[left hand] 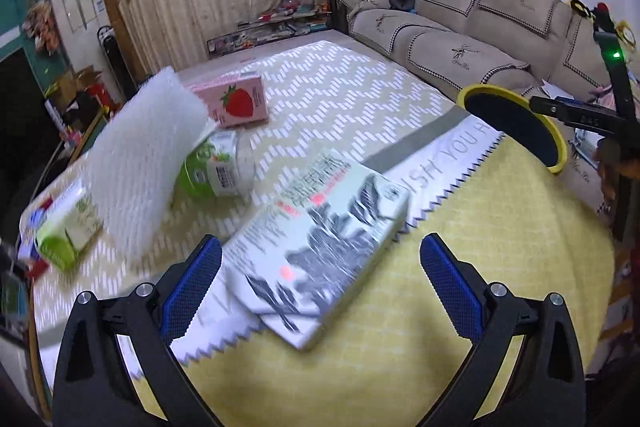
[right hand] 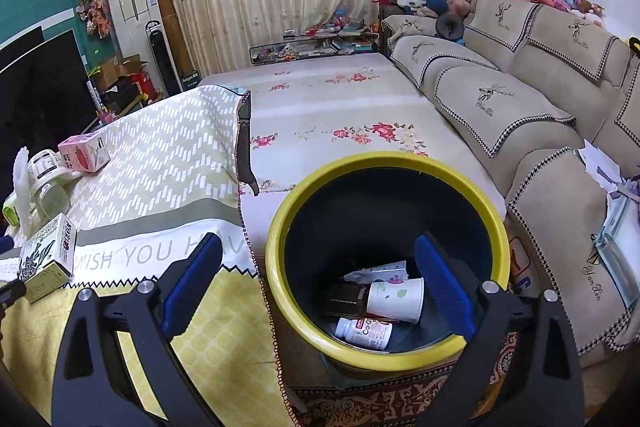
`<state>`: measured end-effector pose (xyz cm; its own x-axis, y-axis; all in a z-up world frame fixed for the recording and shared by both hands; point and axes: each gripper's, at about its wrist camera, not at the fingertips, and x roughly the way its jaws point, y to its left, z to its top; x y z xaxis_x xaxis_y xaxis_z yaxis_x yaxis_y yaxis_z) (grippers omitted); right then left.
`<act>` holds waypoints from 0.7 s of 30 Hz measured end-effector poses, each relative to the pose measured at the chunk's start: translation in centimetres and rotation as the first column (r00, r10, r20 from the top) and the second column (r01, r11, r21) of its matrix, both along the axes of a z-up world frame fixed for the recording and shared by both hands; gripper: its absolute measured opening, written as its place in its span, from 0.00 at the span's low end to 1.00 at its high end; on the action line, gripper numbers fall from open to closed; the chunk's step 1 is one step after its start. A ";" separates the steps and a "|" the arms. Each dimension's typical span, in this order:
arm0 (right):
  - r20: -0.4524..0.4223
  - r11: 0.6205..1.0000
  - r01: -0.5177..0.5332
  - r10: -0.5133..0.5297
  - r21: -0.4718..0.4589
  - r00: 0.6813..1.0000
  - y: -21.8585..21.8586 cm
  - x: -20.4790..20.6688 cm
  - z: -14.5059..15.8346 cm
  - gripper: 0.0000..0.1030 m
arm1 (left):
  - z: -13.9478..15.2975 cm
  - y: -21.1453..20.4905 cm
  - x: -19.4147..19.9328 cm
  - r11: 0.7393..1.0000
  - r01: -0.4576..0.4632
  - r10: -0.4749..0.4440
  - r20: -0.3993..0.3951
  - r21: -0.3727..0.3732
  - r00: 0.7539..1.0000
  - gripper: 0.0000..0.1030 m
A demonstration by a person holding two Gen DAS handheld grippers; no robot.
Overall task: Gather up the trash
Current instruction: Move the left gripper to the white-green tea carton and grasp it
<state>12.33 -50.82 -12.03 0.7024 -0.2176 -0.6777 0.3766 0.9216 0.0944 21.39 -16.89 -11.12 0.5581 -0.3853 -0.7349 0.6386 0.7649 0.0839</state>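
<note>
Item: grey-printed carton (left hand: pixel 320 247), flat on tablecloth (left hand: pixel 500 247), between left gripper (left hand: pixel 320 279) pads, untouched. Long axis diagonal: near end toward left finger, far end up-right toward yellow-rimmed bin (left hand: pixel 516 123).
Left jaws: spread wide, empty.
Right gripper (right hand: pixel 320 287): jaws spread, empty, above bin (right hand: pixel 280 227) holding paper cup (right hand: pixel 396 299), pill bottle (right hand: pixel 364 333).
Step, judged: approach to grasp carton. Next: advance, straddle short width, close.

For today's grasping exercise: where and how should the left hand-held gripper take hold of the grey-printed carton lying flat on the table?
Grip the grey-printed carton across its two long sides, near the middle, coming down from above at its near end. It lies flat on its broad face, pointing away between the open fingers of the left hand-held gripper, so its narrow width likely fits the opening.
</note>
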 end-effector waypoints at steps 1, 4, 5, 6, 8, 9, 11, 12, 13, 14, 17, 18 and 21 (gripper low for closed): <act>-0.002 1.000 -0.002 0.002 0.003 1.000 0.0 0.0 -0.1 0.89 | -0.1 0.0 0.7 1.000 0.009 -0.009 0.003 0.006 1.000 0.95; -0.010 1.000 -0.008 0.008 0.009 1.000 0.0 0.1 -0.3 0.89 | -0.7 0.6 2.3 0.999 0.035 -0.035 -0.037 0.010 0.999 0.95; -0.011 1.000 -0.008 0.008 0.011 1.000 -0.1 0.2 -0.4 0.89 | -1.2 0.5 2.8 0.999 0.053 -0.052 -0.058 0.010 0.997 0.95; -0.013 1.000 -0.008 0.008 0.015 1.000 -0.1 0.2 -0.4 0.89 | -1.5 0.5 2.9 0.998 0.067 -0.066 -0.070 0.013 0.995 0.95; -0.018 1.000 -0.009 0.009 0.021 1.000 -0.2 0.4 -0.6 0.89 | -2.2 0.1 2.9 0.996 0.089 -0.086 -0.082 0.030 0.993 0.95; -0.021 1.000 -0.010 0.011 0.024 1.000 -0.1 0.3 -0.6 0.89 | -2.4 0.0 2.8 0.995 0.094 -0.091 -0.073 0.042 0.993 0.95; -0.027 0.999 -0.016 0.017 0.030 0.999 0.0 0.5 -0.8 0.89 | -2.5 -0.2 2.3 0.994 0.103 -0.100 -0.069 0.047 0.993 0.95; -0.029 0.999 -0.020 0.021 0.032 0.999 0.0 0.5 -0.9 0.89 | -2.4 -0.2 2.0 0.994 0.103 -0.100 -0.079 0.034 0.992 0.95; -0.030 0.999 -0.023 0.024 0.032 0.999 0.1 0.5 -0.9 0.89 | -2.4 -0.3 1.7 0.995 0.101 -0.098 -0.087 0.025 0.991 0.95; -0.032 0.999 -0.026 0.027 0.032 0.999 0.2 0.6 -0.9 0.89 | -2.2 -0.4 1.3 0.996 0.089 -0.087 -0.105 0.021 0.991 0.94; -0.026 0.999 -0.031 0.032 0.033 0.999 0.3 0.5 -0.8 0.89 | -1.8 -1.0 -0.5 0.997 0.077 -0.078 -0.158 -0.008 0.984 0.92; -0.024 0.999 -0.032 0.033 0.037 0.999 0.3 0.5 -0.8 0.89 | -1.8 -1.3 -1.0 0.998 0.062 -0.060 -0.157 0.005 0.986 0.92; -0.022 0.998 -0.038 0.039 0.046 0.999 0.3 0.4 -0.7 0.89 | -2.1 -2.0 -1.5 0.999 0.006 0.000 -0.138 0.049 0.990 0.92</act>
<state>12.75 -50.54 -12.73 0.6941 -0.1592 -0.7020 0.3438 0.9301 0.1290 19.93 -18.86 -13.27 0.4488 -0.3482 -0.8230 0.6490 0.7601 0.0323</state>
